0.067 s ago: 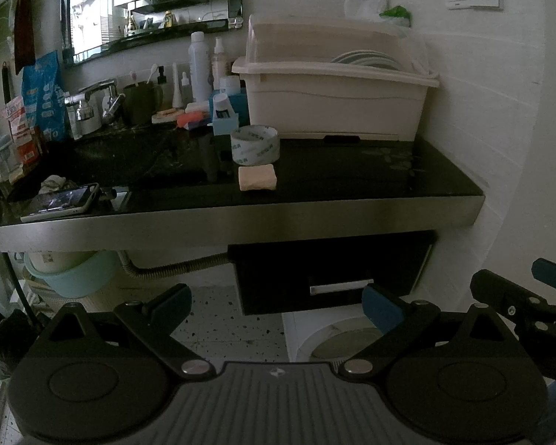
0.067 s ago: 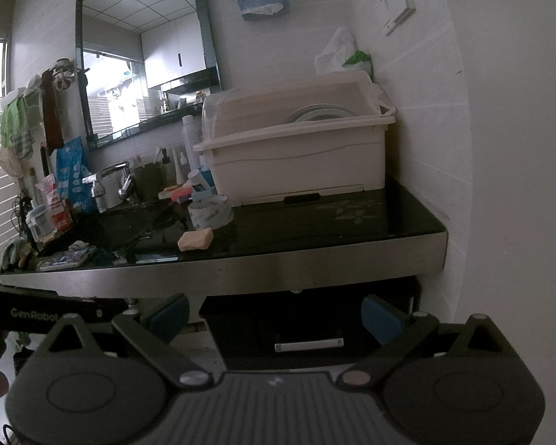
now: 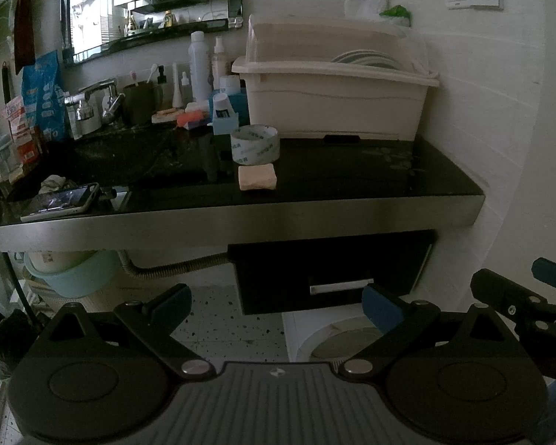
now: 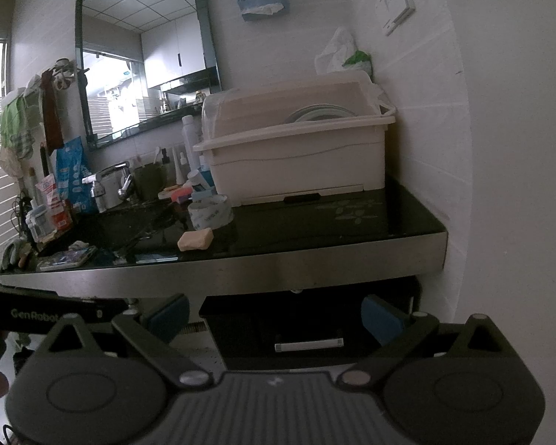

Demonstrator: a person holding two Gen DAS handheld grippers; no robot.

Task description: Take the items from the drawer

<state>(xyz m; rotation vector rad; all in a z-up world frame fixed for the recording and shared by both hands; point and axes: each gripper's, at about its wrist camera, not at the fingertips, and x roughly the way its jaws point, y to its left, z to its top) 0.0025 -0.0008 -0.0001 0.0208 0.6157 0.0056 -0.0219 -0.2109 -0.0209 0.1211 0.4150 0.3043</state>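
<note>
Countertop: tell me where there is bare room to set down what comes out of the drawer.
The bare patch of the countertop lies in front of the dish rack, from the soap bar right to the wall end. A narrower strip runs along the front edge between the soap bar and the phone. The left, around the faucet, bottles and tape roll, is crowded.

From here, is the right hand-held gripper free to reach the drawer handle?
Probably yes. The right hand-held gripper is open and empty, and the drawer handle lies straight ahead between its fingers with nothing in the gap. The drawer is shut under the counter.
</note>
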